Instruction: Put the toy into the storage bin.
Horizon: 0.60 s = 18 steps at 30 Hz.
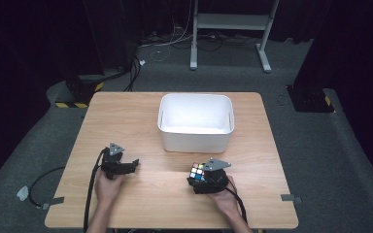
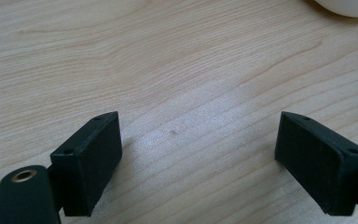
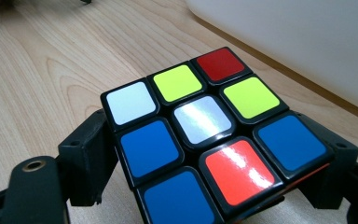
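From the high view: the right gripper (image 1: 200, 177) sits near the front edge of the table (image 1: 126, 121) with a scrambled puzzle cube (image 1: 198, 172) in its jaws, and the white bin (image 1: 195, 121) is a bit further back toward the middle. My guess is the cube is headed for that bin, so the move would be lift straight up first, clear the near wall, then let go low inside so it doesn't bounce. The left gripper (image 1: 132, 164) is parked on the other side, well apart from the cube, nothing in it.

Left gripper view: jaws stand wide apart over bare wood, nothing between them, with a corner of the bin (image 2: 349, 5) peeking in at the top right. It tells you that hand is free and out of the way, which the overhead shot only sort of hints at.

Right gripper view: this is the good one. The cube (image 3: 205, 135) sits between the two black jaws, about half open, pads against its left and right sides, top face showing blue, white, yellow and red stickers. Looks clamped, but the grip is low on the cube, so I'd keep the wrist level on the lift. The bin wall (image 3: 298, 42) is close behind. Overhead can't show that pad contact, while this one can't show how far the bin opening is
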### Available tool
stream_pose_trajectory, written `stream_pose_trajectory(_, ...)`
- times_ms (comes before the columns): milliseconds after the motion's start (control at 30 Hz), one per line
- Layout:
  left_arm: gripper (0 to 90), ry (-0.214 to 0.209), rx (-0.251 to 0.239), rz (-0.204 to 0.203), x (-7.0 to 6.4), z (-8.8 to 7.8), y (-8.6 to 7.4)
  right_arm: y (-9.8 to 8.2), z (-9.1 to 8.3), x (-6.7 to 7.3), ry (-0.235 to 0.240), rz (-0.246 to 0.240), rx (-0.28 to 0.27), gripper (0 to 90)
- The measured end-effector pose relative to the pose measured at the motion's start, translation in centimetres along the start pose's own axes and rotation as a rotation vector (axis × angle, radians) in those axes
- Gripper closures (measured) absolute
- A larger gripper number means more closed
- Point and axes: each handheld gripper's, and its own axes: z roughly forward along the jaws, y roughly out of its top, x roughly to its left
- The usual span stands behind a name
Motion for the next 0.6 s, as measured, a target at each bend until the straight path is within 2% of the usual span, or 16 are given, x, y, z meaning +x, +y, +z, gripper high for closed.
stream_pose_trajectory(600, 14.8, 0.002, 0.000, 0.000, 0.0, 0.0, 0.0, 0.4, -1.1, -0.3, 0.009, -0.015, 0.010, 18.4)
